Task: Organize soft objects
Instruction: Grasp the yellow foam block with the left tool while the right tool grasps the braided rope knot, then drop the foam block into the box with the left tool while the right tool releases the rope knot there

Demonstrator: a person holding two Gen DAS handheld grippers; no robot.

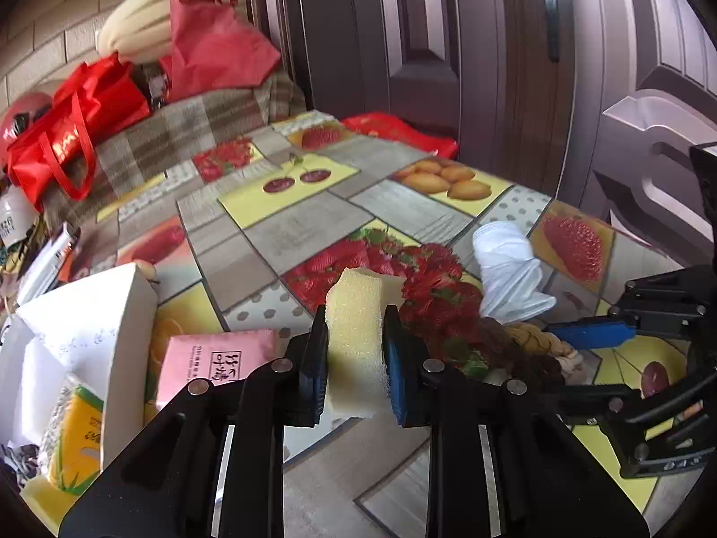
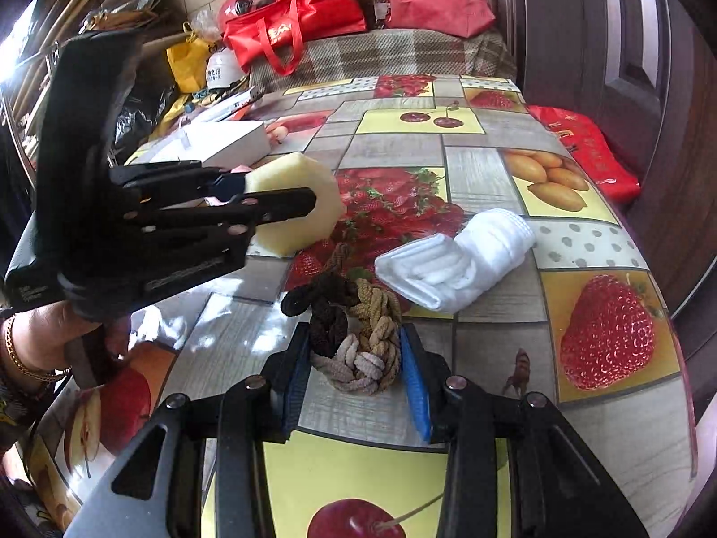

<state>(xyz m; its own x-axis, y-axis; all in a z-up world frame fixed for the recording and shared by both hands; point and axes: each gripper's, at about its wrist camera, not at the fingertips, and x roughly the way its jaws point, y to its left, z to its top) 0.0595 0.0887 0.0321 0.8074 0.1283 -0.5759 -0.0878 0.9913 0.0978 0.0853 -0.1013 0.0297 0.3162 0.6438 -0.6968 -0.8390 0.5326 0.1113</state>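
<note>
My left gripper (image 1: 355, 349) is shut on a pale yellow sponge (image 1: 357, 336) and holds it above the fruit-print tablecloth; the sponge (image 2: 293, 206) and left gripper (image 2: 273, 199) also show in the right wrist view. My right gripper (image 2: 356, 374) is open, its blue pads either side of a braided rope knot (image 2: 354, 336) in brown, tan and pale strands lying on the table. The knot (image 1: 533, 349) shows in the left wrist view too. A rolled white cloth (image 2: 457, 262) lies just beyond the knot and it shows in the left wrist view (image 1: 508, 269).
A white box (image 1: 89, 349) holding packets stands at the left, with a pink tissue pack (image 1: 210, 358) beside it. Red bags (image 2: 295, 18) and helmets sit on a plaid-covered surface behind the table (image 2: 394, 143). A red packet (image 2: 582, 152) lies at the right edge by the door.
</note>
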